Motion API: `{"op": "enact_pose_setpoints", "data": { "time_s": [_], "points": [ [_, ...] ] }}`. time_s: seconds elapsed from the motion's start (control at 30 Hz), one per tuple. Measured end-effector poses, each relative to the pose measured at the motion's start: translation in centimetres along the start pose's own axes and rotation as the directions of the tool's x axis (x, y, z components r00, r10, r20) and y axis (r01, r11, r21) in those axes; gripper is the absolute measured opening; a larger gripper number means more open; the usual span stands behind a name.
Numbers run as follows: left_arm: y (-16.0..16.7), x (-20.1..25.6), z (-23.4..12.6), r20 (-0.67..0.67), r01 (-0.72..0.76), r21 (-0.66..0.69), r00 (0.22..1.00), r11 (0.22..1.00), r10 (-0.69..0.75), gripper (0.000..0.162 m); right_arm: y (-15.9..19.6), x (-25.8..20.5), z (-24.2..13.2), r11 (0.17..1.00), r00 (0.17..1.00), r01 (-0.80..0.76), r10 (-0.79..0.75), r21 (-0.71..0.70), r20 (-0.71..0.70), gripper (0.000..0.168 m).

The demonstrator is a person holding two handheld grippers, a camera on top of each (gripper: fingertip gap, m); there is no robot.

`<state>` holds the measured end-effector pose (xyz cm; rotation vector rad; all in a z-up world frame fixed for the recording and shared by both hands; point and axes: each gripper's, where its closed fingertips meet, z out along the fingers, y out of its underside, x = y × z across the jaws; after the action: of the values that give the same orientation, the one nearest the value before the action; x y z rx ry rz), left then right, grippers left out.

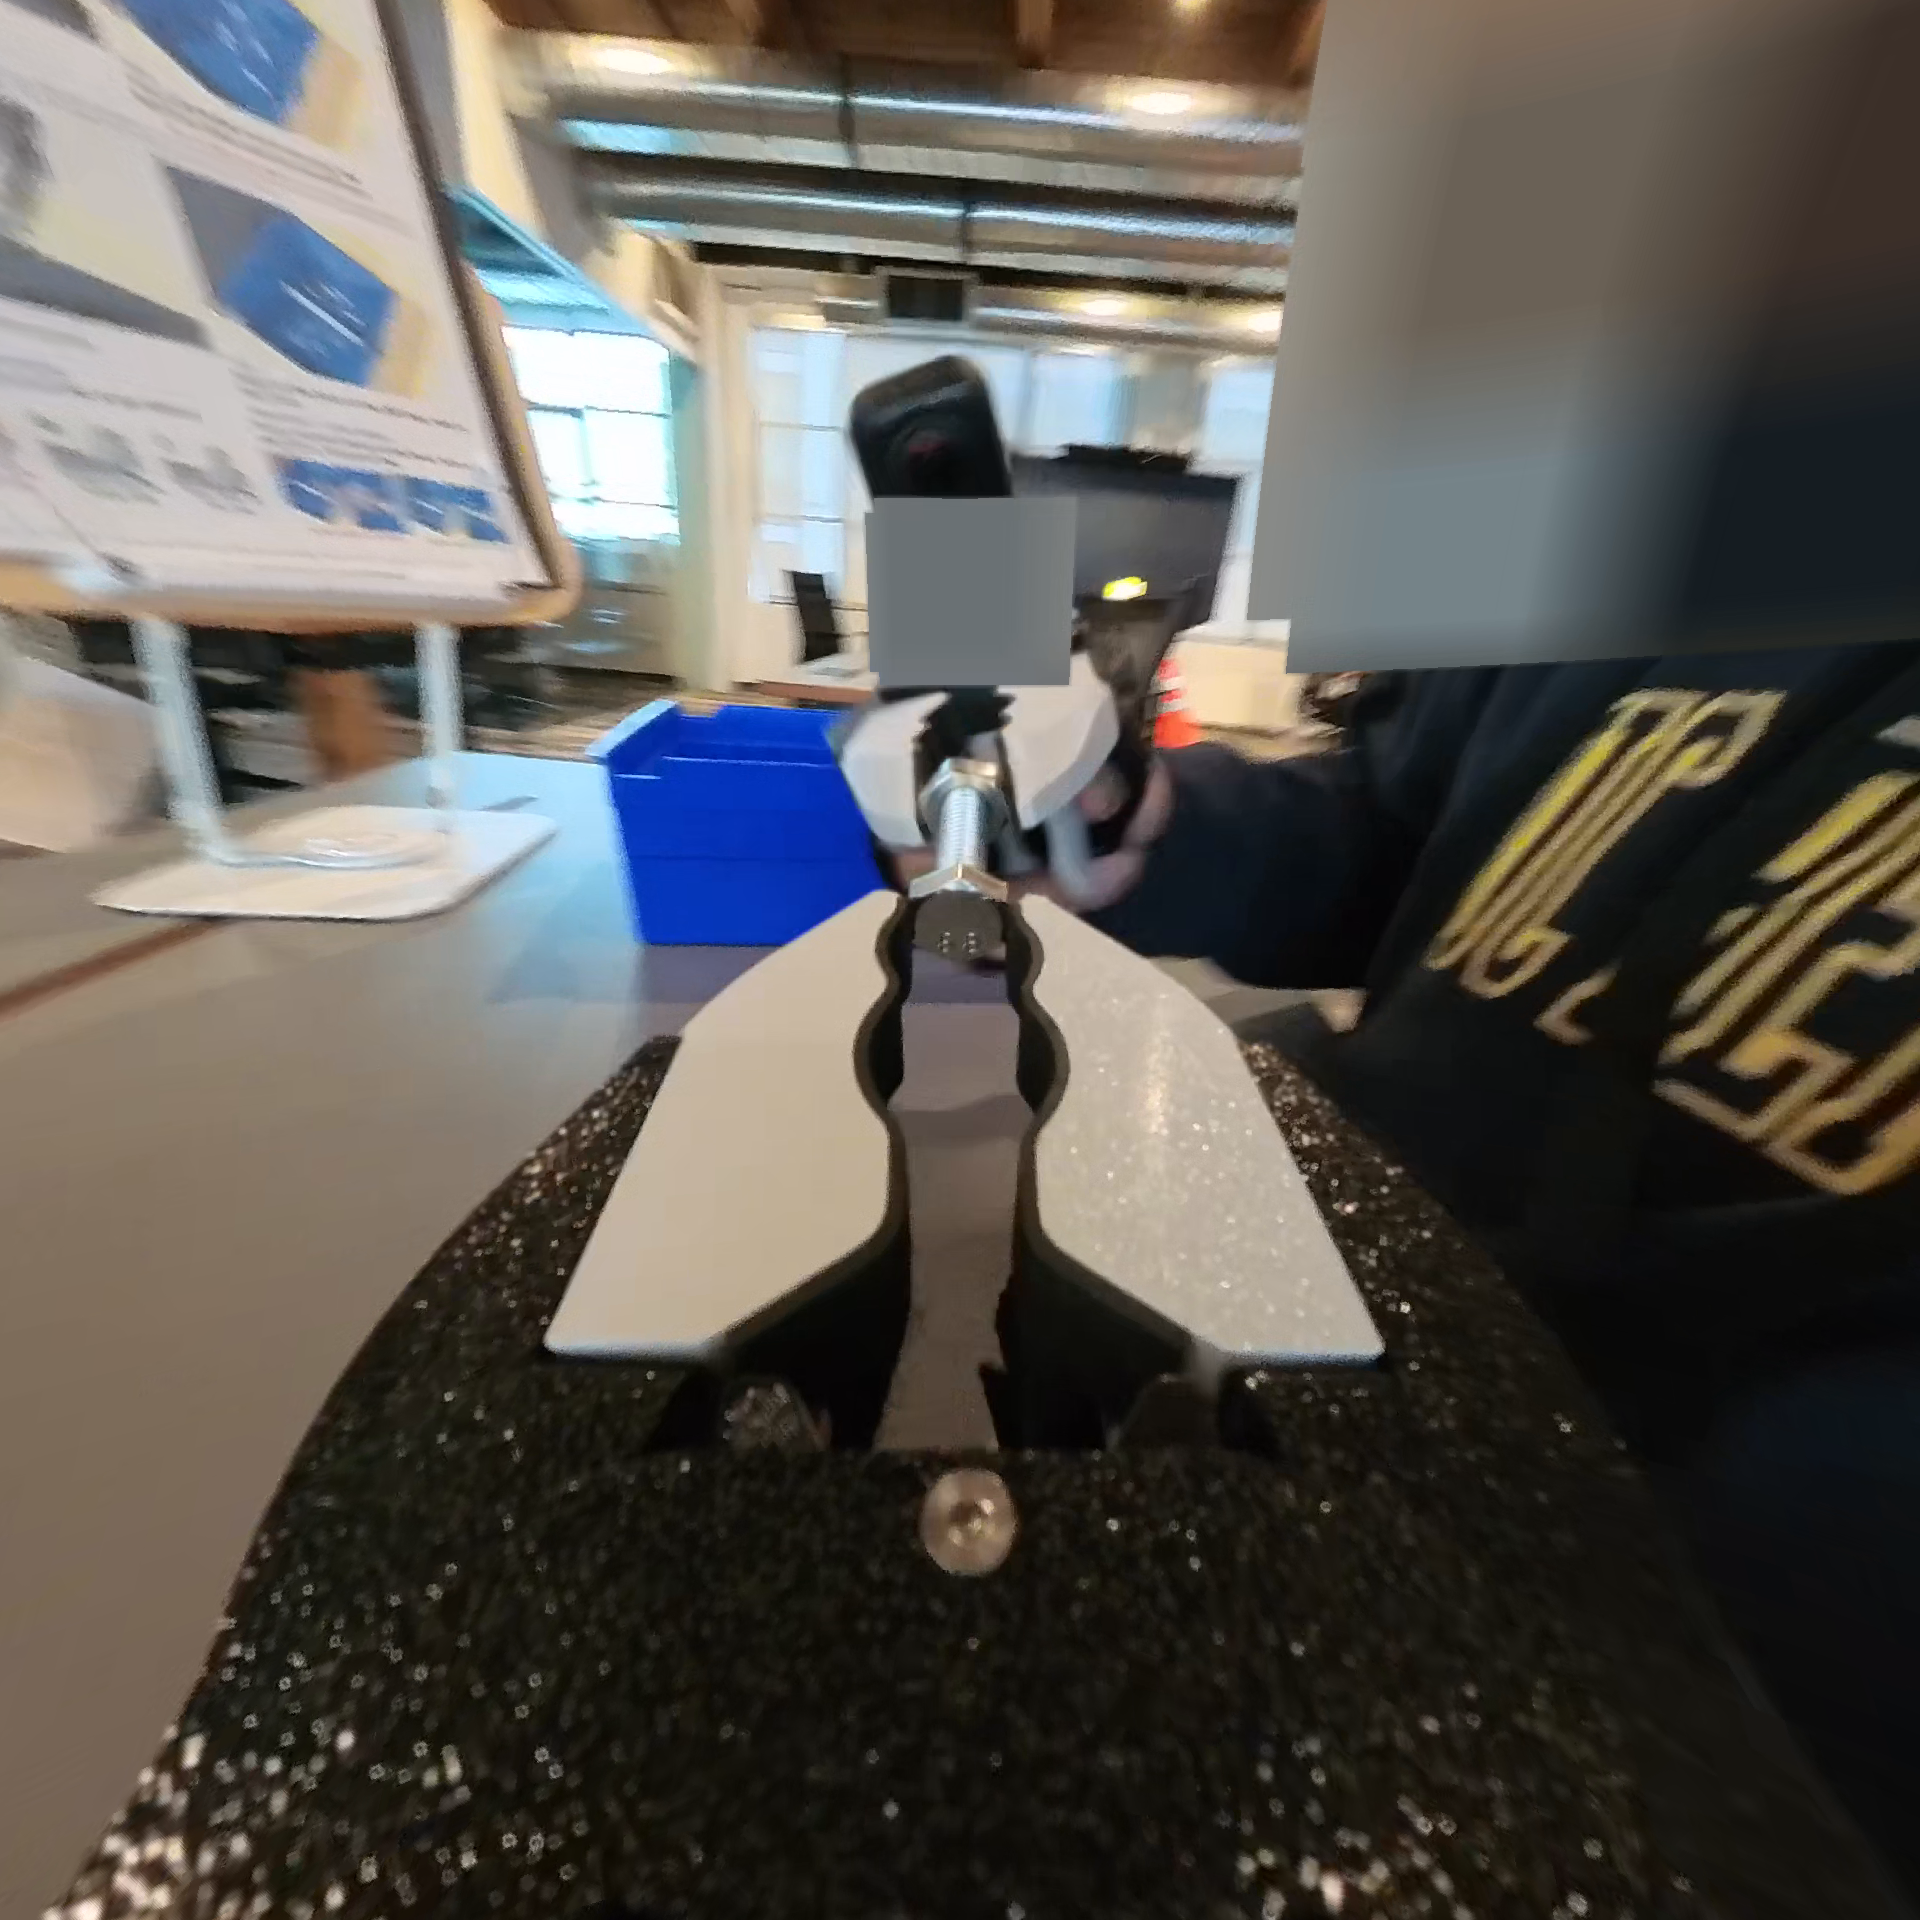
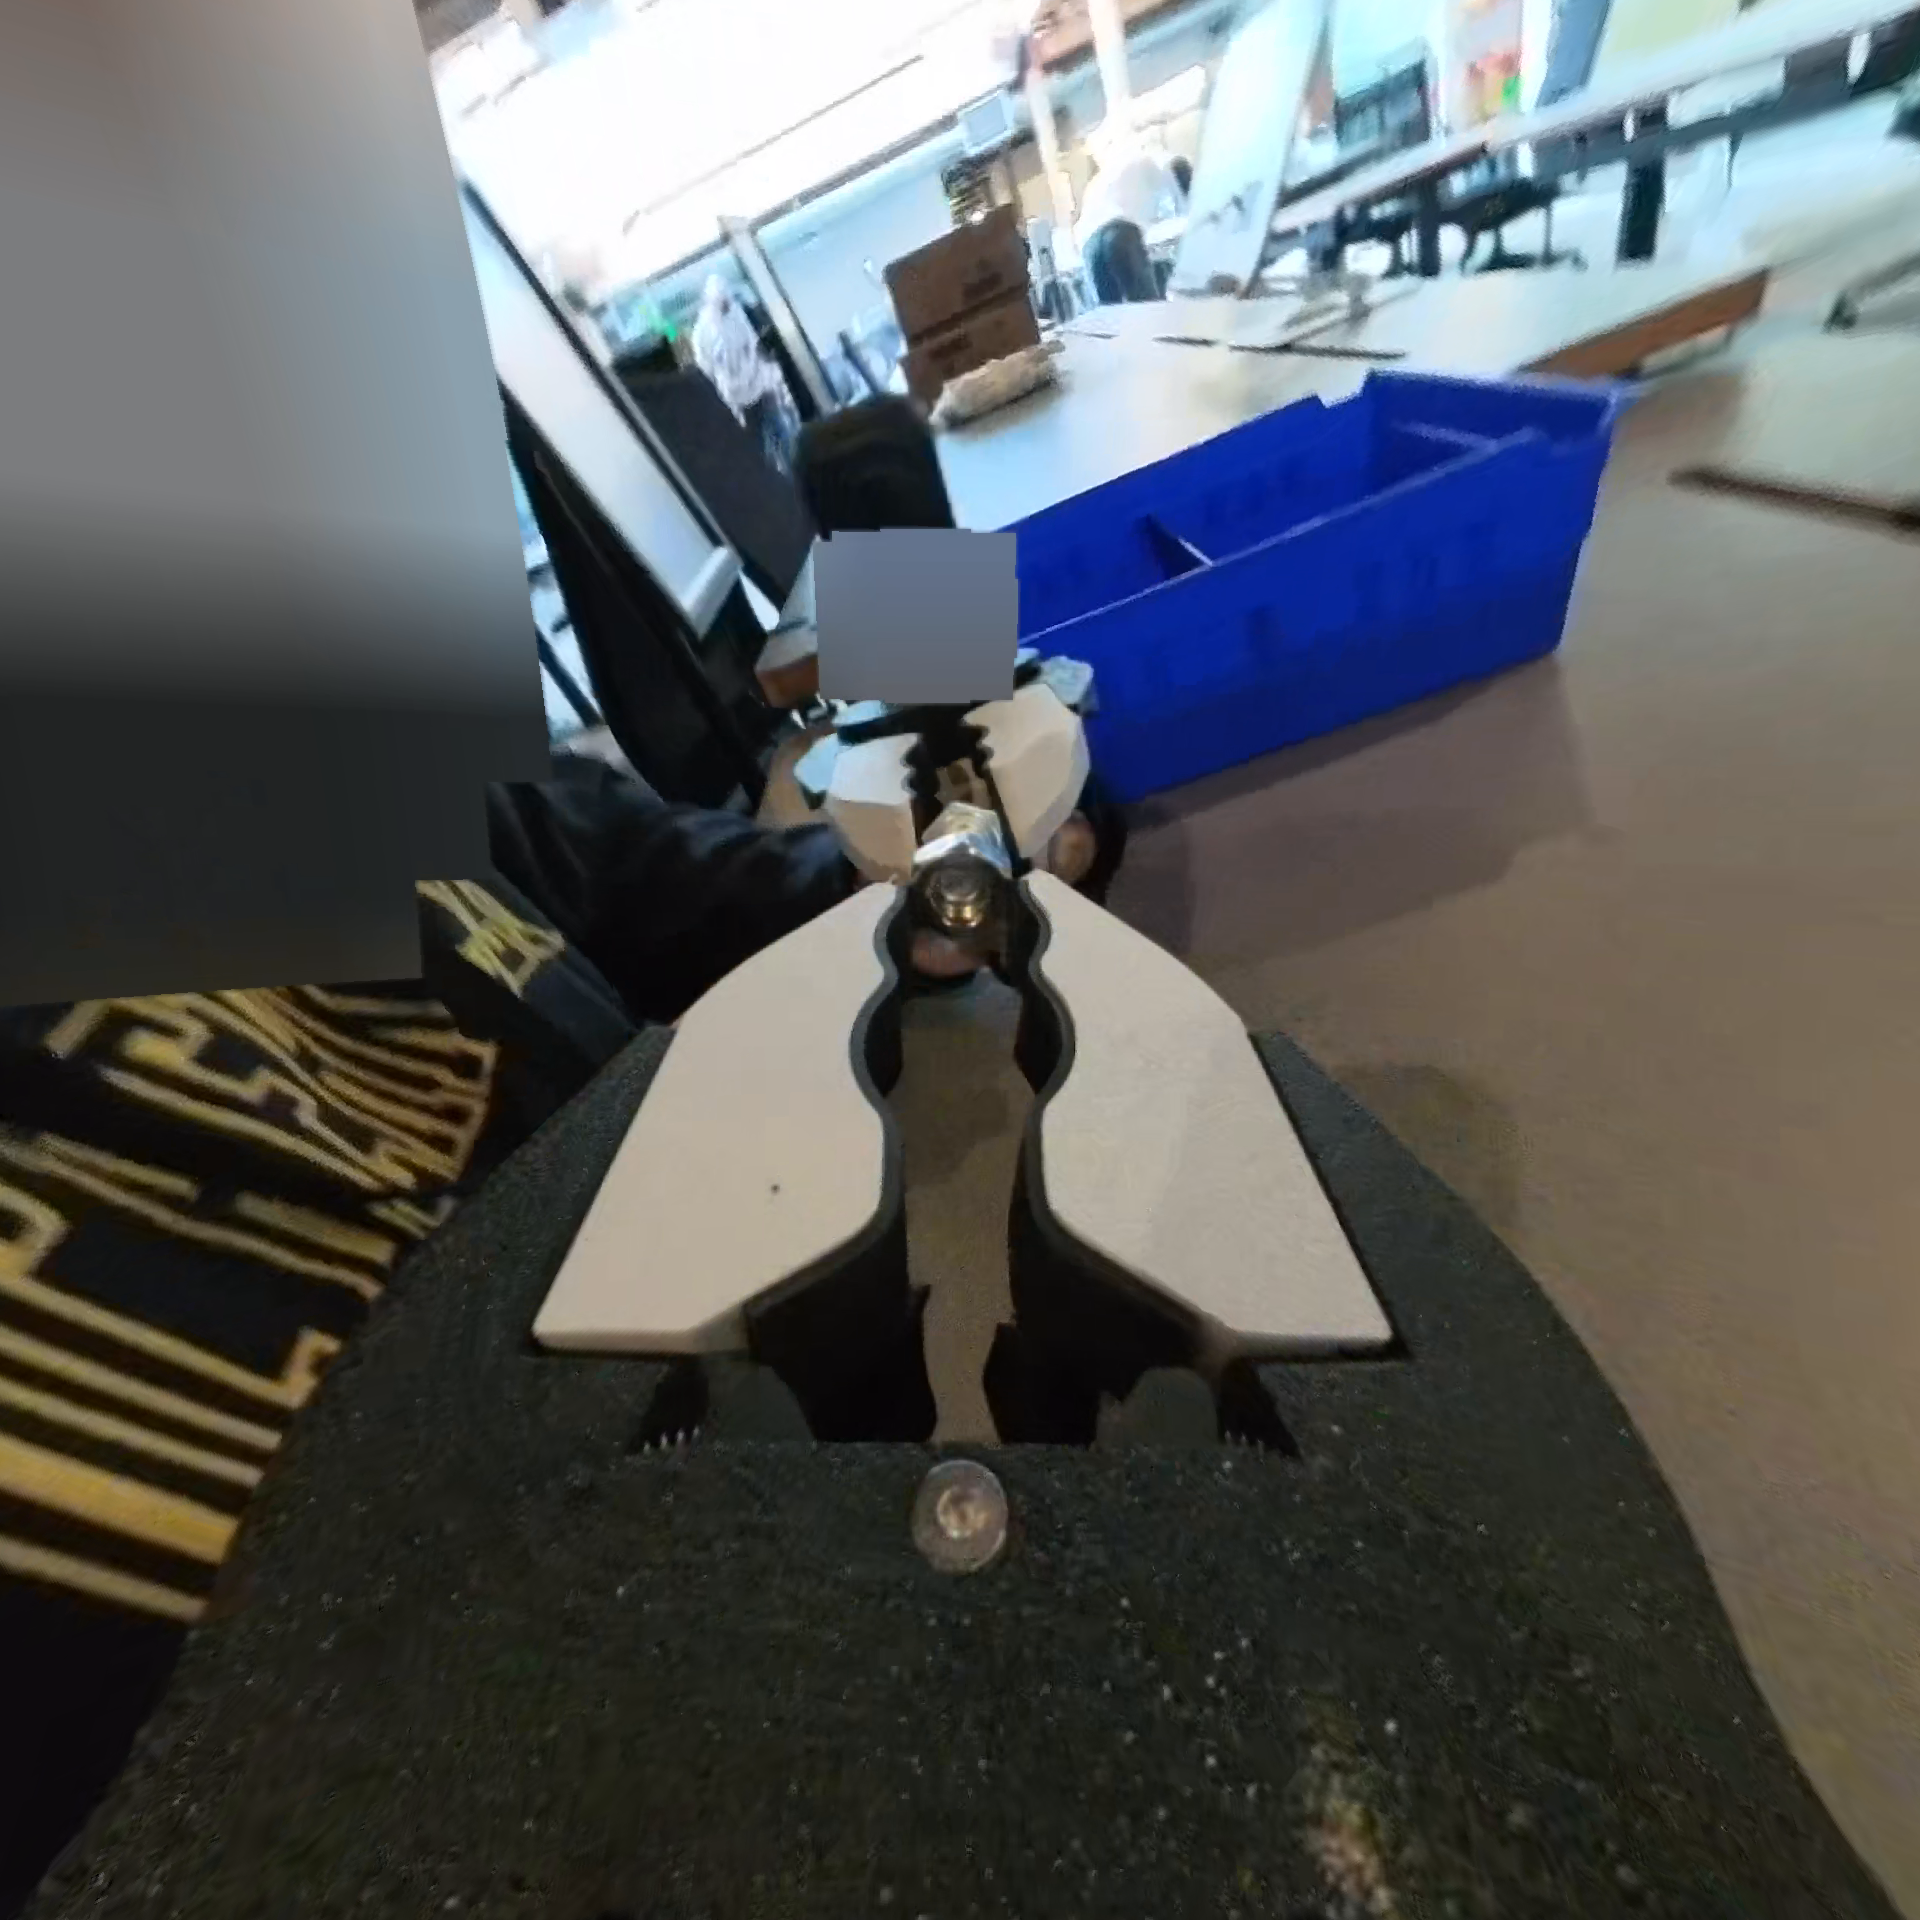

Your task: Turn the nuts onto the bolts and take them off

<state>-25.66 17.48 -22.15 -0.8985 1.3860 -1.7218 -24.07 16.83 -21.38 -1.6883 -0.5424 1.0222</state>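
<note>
The two grippers face each other above the grey table [image 1: 312,1091] with one silver bolt [image 1: 954,847] between them. My left gripper [image 1: 956,920] is shut on the bolt's hex head. The threaded shaft points away from it to a silver nut [image 1: 961,779] held in the right gripper [image 1: 971,790]. In the right wrist view my right gripper [image 2: 958,909] is shut on the nut [image 2: 956,896], with the bolt's end showing in its middle. The left gripper [image 2: 956,800] holds the bolt [image 2: 971,834] just beyond.
A blue divided bin [image 1: 738,831] stands on the table behind the grippers and also shows in the right wrist view [image 2: 1351,582]. A poster board on a white stand [image 1: 332,862] is at the far left. A person's dark sleeve and sweater [image 1: 1558,987] fill the right. The grippers are tip to tip, or close to it.
</note>
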Motion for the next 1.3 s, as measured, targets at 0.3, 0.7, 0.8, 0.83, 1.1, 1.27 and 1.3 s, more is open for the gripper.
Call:
{"op": "enact_pose_setpoints", "data": {
  "time_s": [0.3, 0.7, 0.8, 0.83, 1.1, 1.27, 1.3],
  "points": [
    [0.6, -0.9, -0.1, 0.143, -0.202, -0.109, 0.966, 0.973, 0.216, 0.016, 0.6, 1.3, -0.2, 0.925, 0.92, -0.378, 0.373, -0.025, -0.119, 0.018],
    [0.4, -0.4, 0.4, 0.014, -0.069, -0.052, 0.997, 0.996, 0.07, 0.016, 0.7, 0.3, -0.7, 0.985, 0.997, -0.007, -0.007, -0.175, -0.08, 0.017],
    [0.6, -0.3, 0.8, -0.019, -0.037, -0.066, 0.999, 0.997, 0.036, 0.016, 1.1, 0.3, -0.9, 0.915, 0.939, 0.317, -0.34, -0.252, -0.055, 0.018],
    [0.7, -0.2, 0.9, -0.024, -0.028, -0.069, 0.999, 0.997, 0.026, 0.016, 1.3, 0.4, -1.0, 0.875, 0.903, 0.398, -0.426, -0.276, -0.048, 0.018],
    [0.5, -0.7, 0.5, 0.055, -0.154, -0.049, 0.986, 0.987, 0.156, 0.016, 0.4, 0.3, -0.6, 0.918, 0.935, -0.356, 0.347, -0.176, -0.079, 0.018],
    [0.6, -0.9, 0.5, 0.079, -0.158, -0.053, 0.984, 0.986, 0.161, 0.016, 0.4, 0.6, -0.5, 0.917, 0.93, -0.367, 0.357, -0.156, -0.088, 0.019],
    [0.6, -0.9, 0.4, 0.078, -0.153, -0.049, 0.985, 0.987, 0.157, 0.016, 0.2, 0.5, -0.5, 0.923, 0.935, -0.353, 0.343, -0.152, -0.084, 0.023]
  ]
}}
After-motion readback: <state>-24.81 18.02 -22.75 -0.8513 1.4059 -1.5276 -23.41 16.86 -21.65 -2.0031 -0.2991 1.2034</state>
